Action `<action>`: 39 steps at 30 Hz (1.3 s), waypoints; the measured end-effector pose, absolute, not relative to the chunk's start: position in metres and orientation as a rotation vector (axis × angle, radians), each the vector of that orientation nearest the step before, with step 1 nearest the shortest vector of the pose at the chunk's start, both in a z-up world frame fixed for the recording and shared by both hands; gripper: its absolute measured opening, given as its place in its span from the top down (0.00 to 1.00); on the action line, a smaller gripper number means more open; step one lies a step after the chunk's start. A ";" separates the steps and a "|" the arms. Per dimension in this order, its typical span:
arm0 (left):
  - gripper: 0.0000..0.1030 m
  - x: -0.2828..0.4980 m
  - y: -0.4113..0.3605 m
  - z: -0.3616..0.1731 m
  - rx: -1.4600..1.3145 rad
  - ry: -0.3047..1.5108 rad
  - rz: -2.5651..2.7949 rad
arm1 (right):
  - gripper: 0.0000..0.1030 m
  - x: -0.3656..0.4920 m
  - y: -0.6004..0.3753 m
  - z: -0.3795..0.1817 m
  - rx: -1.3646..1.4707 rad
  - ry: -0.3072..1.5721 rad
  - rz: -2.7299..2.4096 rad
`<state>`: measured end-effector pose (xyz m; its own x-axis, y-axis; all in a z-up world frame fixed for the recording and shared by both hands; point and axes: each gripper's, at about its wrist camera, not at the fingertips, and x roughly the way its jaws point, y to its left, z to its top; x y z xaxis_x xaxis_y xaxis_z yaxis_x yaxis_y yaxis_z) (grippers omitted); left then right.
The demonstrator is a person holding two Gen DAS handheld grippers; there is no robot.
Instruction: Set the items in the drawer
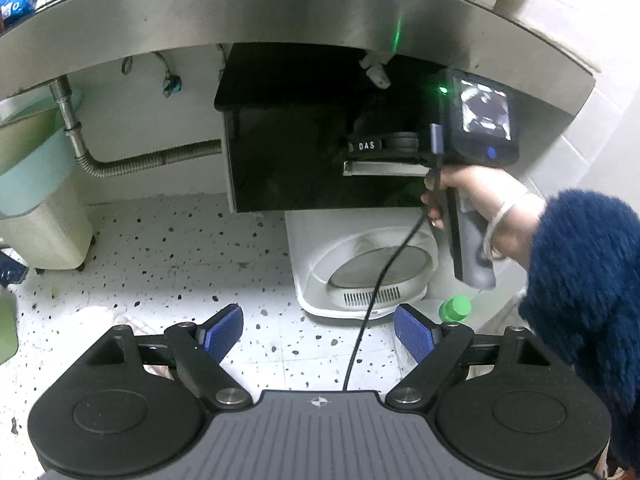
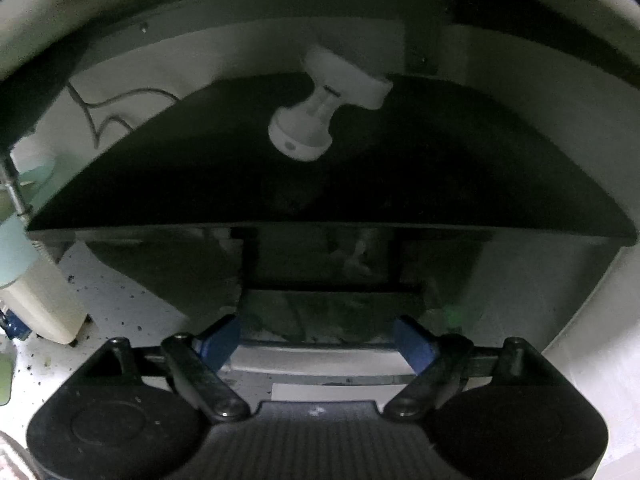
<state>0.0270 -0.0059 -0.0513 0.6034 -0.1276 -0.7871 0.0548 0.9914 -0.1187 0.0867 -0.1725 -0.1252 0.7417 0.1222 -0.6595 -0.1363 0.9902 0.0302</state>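
A black glossy drawer unit [image 1: 288, 152] hangs under a steel counter [image 1: 280, 12]. In the left wrist view my left gripper [image 1: 318, 334] is open and empty, low over the speckled floor, well in front of the unit. The right gripper's body [image 1: 476, 136], held by a hand in a blue sleeve, is pushed up against the unit's right front. In the right wrist view my right gripper [image 2: 318, 342] is open and empty, right at the black unit's front [image 2: 320, 268], above a pale ledge [image 2: 320, 360]. I cannot tell whether a drawer is open.
A white puck-shaped device [image 2: 300, 136] hangs over the unit's top. A white appliance with a round plate [image 1: 372, 272] stands on the floor below. A green-capped bottle [image 1: 454, 308] stands beside it. A corrugated pipe [image 1: 132, 162] and a cream bin [image 1: 44, 224] are at the left.
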 end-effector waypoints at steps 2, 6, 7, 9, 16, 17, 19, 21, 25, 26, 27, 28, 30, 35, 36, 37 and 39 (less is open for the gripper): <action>0.20 0.026 -0.007 -0.049 -0.084 0.903 -0.117 | 0.19 0.076 -0.175 -0.120 -0.019 0.705 0.149; 0.17 0.024 -0.007 -0.044 -0.092 0.863 -0.130 | 0.19 0.050 -0.179 -0.111 -0.025 0.698 0.193; 0.16 0.023 -0.006 -0.042 -0.095 0.850 -0.130 | 0.19 0.044 -0.179 -0.109 -0.034 0.698 0.205; 0.15 0.022 -0.006 -0.039 -0.107 0.828 -0.135 | 0.18 0.029 -0.179 -0.102 -0.051 0.690 0.217; 0.11 0.019 -0.006 -0.034 -0.097 0.793 -0.108 | 0.12 -0.016 -0.187 -0.077 -0.011 0.682 0.131; 0.09 0.018 -0.006 -0.033 -0.094 0.786 -0.103 | 0.12 -0.021 -0.188 -0.074 -0.008 0.688 0.104; 0.07 0.016 -0.006 -0.029 -0.080 0.768 -0.088 | 0.12 -0.030 -0.191 -0.069 -0.011 0.719 0.050; 0.07 0.013 -0.006 -0.026 -0.066 0.750 -0.072 | 0.12 -0.039 -0.195 -0.064 -0.023 0.741 0.011; 0.07 0.011 -0.008 -0.022 -0.033 0.735 -0.050 | 0.12 -0.058 -0.201 -0.053 -0.005 0.742 -0.034; 0.07 0.012 -0.010 -0.023 -0.015 0.741 -0.047 | 0.12 -0.062 -0.202 -0.050 0.000 0.742 -0.046; 0.07 0.012 -0.012 -0.023 0.011 0.748 -0.045 | 0.12 -0.067 -0.203 -0.047 0.004 0.742 -0.057; 0.07 0.013 -0.015 -0.024 0.037 0.754 -0.043 | 0.12 -0.072 -0.205 -0.045 0.009 0.742 -0.068; 0.07 0.012 -0.020 -0.025 0.081 0.758 -0.052 | 0.12 -0.081 -0.207 -0.039 0.018 0.742 -0.091; 0.07 0.013 -0.026 -0.026 0.104 0.765 -0.101 | 0.12 -0.104 -0.214 -0.026 0.041 0.742 -0.148; 0.07 0.014 -0.027 -0.026 0.101 0.770 -0.099 | 0.12 -0.109 -0.215 -0.023 0.046 0.742 -0.159; 0.07 0.014 -0.026 -0.026 0.099 0.772 -0.092 | 0.12 -0.114 -0.217 -0.020 0.050 0.741 -0.170; 0.07 0.016 -0.025 -0.024 0.093 0.772 -0.070 | 0.12 -0.120 -0.218 -0.015 0.053 0.734 -0.176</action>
<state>0.0155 -0.0246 -0.0242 0.7147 -0.0288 -0.6989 0.0971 0.9936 0.0583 -0.1200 -0.2181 -0.0148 0.7283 -0.1415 -0.6705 0.1783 0.9839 -0.0139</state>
